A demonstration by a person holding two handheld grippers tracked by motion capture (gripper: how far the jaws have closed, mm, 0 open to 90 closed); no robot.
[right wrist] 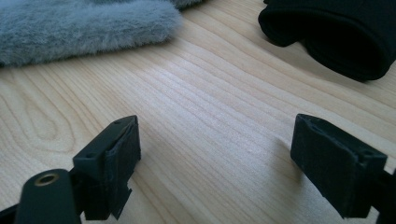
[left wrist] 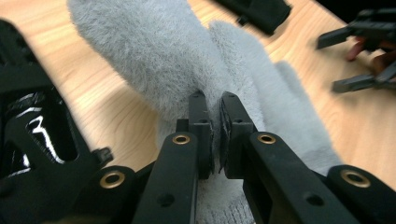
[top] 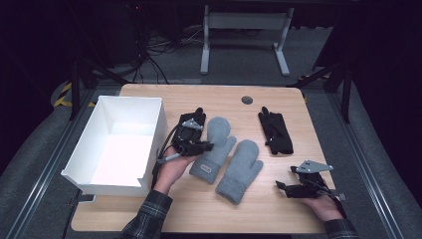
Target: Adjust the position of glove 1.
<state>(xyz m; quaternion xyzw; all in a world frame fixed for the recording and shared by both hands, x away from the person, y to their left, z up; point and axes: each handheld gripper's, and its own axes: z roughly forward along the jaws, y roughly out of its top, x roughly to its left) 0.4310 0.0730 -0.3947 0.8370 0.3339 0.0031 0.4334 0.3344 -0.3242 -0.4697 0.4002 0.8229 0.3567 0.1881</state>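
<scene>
The high view looked forward and down from above the person's side, taking in the whole table (top: 278, 99) from some way off. The left gripper view sat low and very close, looking along its jaws across a grey mitten (left wrist: 154, 51) toward the right gripper (left wrist: 359, 56). The right gripper view skimmed the tabletop, close. All three shared mitten (right wrist: 84, 23) and wood.

A: Where is room lying open?
B: Bare tabletop (top: 199, 209) is stretching along the frame's bottom edge.
A: And what is blocking?
B: The white box (top: 89, 177) is walling the left; grey mittens (top: 239, 172) are crowding the centre.
</scene>
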